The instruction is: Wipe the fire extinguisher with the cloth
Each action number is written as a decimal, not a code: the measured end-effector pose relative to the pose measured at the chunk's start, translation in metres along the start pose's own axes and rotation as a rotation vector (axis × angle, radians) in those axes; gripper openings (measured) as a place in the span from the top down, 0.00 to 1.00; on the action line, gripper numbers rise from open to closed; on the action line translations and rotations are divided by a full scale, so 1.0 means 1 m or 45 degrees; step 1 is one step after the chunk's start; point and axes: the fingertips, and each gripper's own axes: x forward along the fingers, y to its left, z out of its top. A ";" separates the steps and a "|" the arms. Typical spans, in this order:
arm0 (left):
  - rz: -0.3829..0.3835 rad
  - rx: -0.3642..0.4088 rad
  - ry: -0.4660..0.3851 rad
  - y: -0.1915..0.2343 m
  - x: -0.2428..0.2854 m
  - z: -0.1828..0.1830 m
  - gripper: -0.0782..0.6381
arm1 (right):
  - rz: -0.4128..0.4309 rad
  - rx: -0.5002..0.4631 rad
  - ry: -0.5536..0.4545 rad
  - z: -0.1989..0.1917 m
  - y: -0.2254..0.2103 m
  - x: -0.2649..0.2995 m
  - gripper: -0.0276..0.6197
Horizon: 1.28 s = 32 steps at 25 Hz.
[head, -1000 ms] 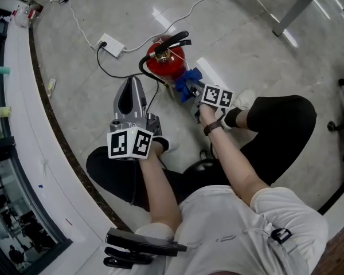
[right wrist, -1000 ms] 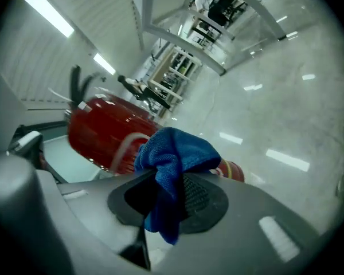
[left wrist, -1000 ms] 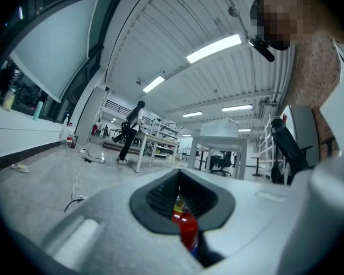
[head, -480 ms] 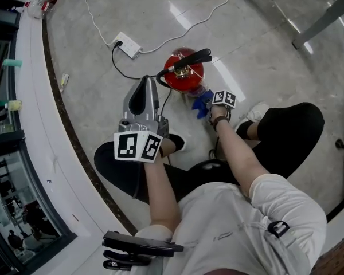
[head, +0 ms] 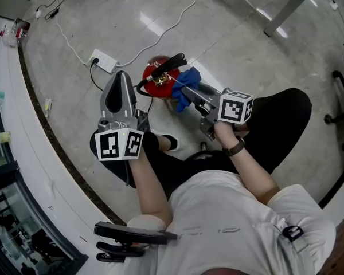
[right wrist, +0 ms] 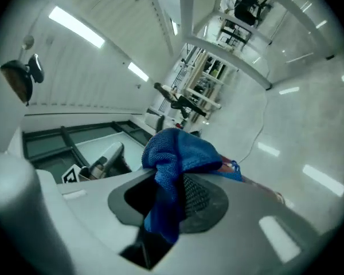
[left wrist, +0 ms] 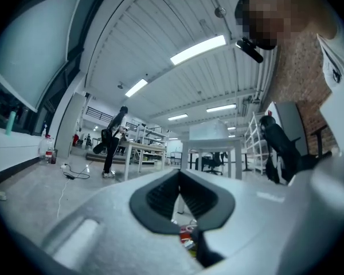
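Right tool (head: pixel 190 94) grips cloth (head: pixel 186 80), apparently touching fire extinguisher (head: pixel 150 74).

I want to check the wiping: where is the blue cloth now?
In the head view the blue cloth is near centre, pinched in the right hand-held gripper, at the fire extinguisher's right side.

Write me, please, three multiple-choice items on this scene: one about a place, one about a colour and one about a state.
1. Where is the cloth? A) on the floor B) in the right gripper C) in the left gripper
2. What colour is the fire extinguisher? A) green B) red C) yellow
3. How are the left gripper's jaws? A) wide apart B) shut on the cloth C) together, empty
Answers: 1 B, the cloth is pinched between its jaws; 2 B, its body shows red; 3 C, the pads meet with nothing between.
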 end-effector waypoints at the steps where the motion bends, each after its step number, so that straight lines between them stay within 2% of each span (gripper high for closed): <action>1: -0.011 0.002 0.005 -0.002 0.002 -0.001 0.89 | 0.050 0.005 0.011 0.003 0.013 0.008 0.82; 4: -0.023 0.000 0.027 -0.007 0.006 -0.006 0.89 | 0.089 0.010 0.052 0.002 0.020 0.036 0.82; 8: -0.029 -0.011 0.049 -0.013 0.006 -0.013 0.89 | 0.026 0.012 -0.034 0.009 -0.005 0.026 0.82; 10: -0.023 -0.022 0.056 -0.011 0.006 -0.018 0.89 | -0.050 -0.007 -0.054 0.011 -0.029 0.018 0.82; 13: -0.019 -0.037 0.071 -0.011 0.005 -0.023 0.89 | -0.342 -0.125 0.103 -0.027 -0.116 0.018 0.82; 14: -0.021 -0.038 0.079 -0.013 0.004 -0.025 0.89 | -0.440 -0.100 0.157 -0.052 -0.156 0.022 0.82; 18: -0.016 -0.053 0.124 -0.017 0.001 -0.035 0.89 | -0.732 0.241 0.251 -0.145 -0.304 0.023 0.83; 21: -0.024 -0.091 0.149 -0.021 -0.006 -0.043 0.89 | -0.827 0.366 0.325 -0.189 -0.366 0.014 0.83; 25: -0.026 -0.100 0.184 -0.022 -0.011 -0.060 0.89 | -0.784 0.326 0.426 -0.201 -0.392 0.017 0.82; 27: -0.008 -0.098 0.186 -0.017 -0.012 -0.064 0.89 | -0.701 0.389 0.387 -0.189 -0.381 0.023 0.82; 29: 0.003 -0.090 0.177 -0.014 -0.010 -0.062 0.89 | -0.534 0.502 0.215 -0.150 -0.346 0.026 0.82; 32: -0.011 -0.083 0.146 -0.015 -0.004 -0.054 0.89 | -0.215 0.569 0.024 -0.069 -0.250 0.024 0.82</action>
